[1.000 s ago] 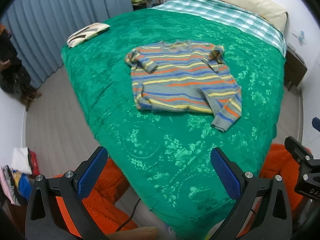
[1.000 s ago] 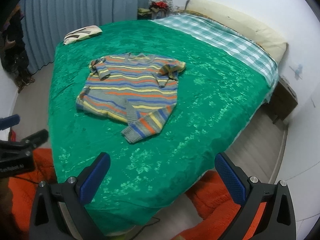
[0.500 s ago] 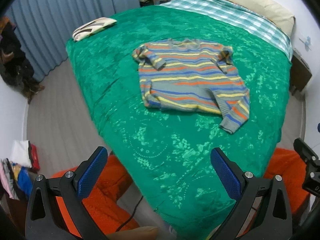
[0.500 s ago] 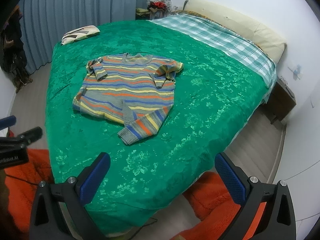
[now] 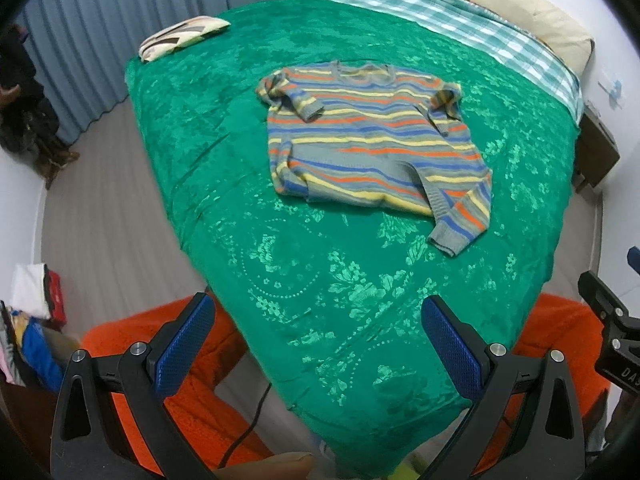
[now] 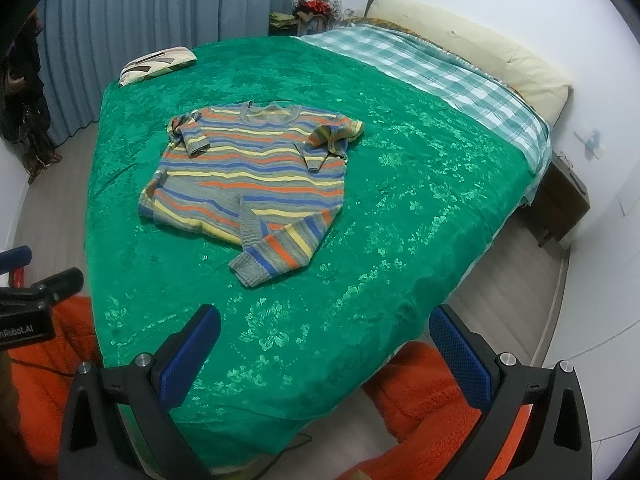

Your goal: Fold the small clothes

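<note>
Striped sweater (image 5: 372, 148) spread flat on the green bedspread (image 5: 320, 280), roughly mid-bed, neckline toward the far side. Both sleeves folded inward across the chest; lower right corner of the hem turned over, with one cuffed flap (image 6: 276, 256) jutting toward the near edge. Untouched by either tool.

Left gripper (image 5: 316, 340) released, blue pads spread wide, hovering above the near corner of the bed, well apart from the sweater. Right gripper (image 6: 326, 348) likewise released, pads spread wide, held over the near edge, nothing between its fingers.

Patterned pillow (image 5: 180, 38) at the far left corner of the bedspread. Checked blanket (image 6: 440, 68) across the far right end, a cream bolster (image 6: 480, 46) beyond it against the wall. Blue curtain (image 5: 140, 12) along the far left. Orange fleece (image 6: 436, 408) visible low in both views, below the bed's near edge.
</note>
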Demonstrator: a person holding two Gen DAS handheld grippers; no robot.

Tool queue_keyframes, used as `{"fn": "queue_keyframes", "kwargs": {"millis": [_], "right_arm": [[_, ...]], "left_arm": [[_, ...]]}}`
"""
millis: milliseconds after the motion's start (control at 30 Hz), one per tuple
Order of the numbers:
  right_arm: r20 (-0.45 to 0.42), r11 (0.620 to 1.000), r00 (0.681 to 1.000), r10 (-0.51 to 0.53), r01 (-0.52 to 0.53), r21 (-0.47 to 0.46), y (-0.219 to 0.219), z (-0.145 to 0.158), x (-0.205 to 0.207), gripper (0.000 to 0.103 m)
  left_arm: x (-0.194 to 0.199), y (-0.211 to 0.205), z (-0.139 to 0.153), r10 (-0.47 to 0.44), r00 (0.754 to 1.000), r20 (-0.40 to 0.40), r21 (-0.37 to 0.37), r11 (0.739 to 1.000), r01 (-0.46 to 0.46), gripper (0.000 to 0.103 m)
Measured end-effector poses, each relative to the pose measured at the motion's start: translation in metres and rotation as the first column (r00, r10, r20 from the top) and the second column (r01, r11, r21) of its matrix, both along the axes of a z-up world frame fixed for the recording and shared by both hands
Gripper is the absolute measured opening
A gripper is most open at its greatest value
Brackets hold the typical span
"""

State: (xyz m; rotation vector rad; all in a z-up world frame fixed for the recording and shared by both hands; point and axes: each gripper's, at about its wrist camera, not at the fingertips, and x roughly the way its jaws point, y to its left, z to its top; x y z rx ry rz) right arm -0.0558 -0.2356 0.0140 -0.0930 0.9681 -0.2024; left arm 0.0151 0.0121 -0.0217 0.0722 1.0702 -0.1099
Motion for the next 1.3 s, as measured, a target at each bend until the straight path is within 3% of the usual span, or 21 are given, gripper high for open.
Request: {"fn": "queue_keyframes", "kwargs": {"millis": [233,433,533,800,967,1067,1167,1200,1267,1300], "right_arm": [[-0.008,1.0,1.0,0.002,-0.002,-0.007,0.002,-0.003,0.001,0.103],[-0.021,1.0,1.0,0.002,-0.003,-0.022,0.002,-0.007,0.003,0.103],[-0.035,0.997,0.999,-0.003,0.0,-0.072,0.004,-0.01,0.004,0.103],[-0.037,0.995,0.999,0.028,-0.032,-0.098,0.0,-0.022,0.014,0.103],[0.002,0.984,0.985,0.171,-0.171,0.041,-0.008,-0.052,0.045,0.103],[-0.033,0.942,0.948,0.317,-0.311,0.123,0.012,-0.084,0.071,0.101],[-0.116,0.938,0.931,0.346,-0.341,0.057,0.029,-0.126,0.092,0.095],[-0.13,0.937,0.928,0.348,-0.348,0.026,0.033,-0.141,0.098,0.091],[-0.155,0.938,0.927,0.341,-0.346,-0.006,0.03,-0.164,0.105,0.049],[-0.141,0.942,0.932,0.334,-0.335,0.02,0.023,-0.165,0.103,0.023]], "left_arm": [[0.002,0.004,-0.003,-0.003,1.0,-0.015,-0.022,1.0,0.003,0.103],[0.001,0.002,-0.008,-0.013,1.0,-0.02,0.022,1.0,0.014,0.103],[0.001,0.001,-0.011,-0.019,1.0,-0.017,0.055,0.998,0.02,0.103],[-0.001,0.007,-0.009,-0.01,1.0,0.004,0.054,0.998,0.01,0.103],[0.001,0.022,-0.006,0.041,0.999,0.005,-0.006,0.999,-0.041,0.103],[0.002,0.034,-0.008,0.083,0.996,-0.02,-0.034,0.996,-0.083,0.102],[-0.003,0.041,-0.009,0.112,0.994,-0.004,-0.015,0.994,-0.112,0.102],[-0.005,0.043,-0.01,0.118,0.993,-0.004,-0.012,0.993,-0.118,0.102],[-0.006,0.049,-0.014,0.123,0.992,-0.02,-0.015,0.992,-0.123,0.102],[-0.007,0.053,-0.016,0.124,0.992,-0.027,-0.018,0.992,-0.124,0.102]]}}
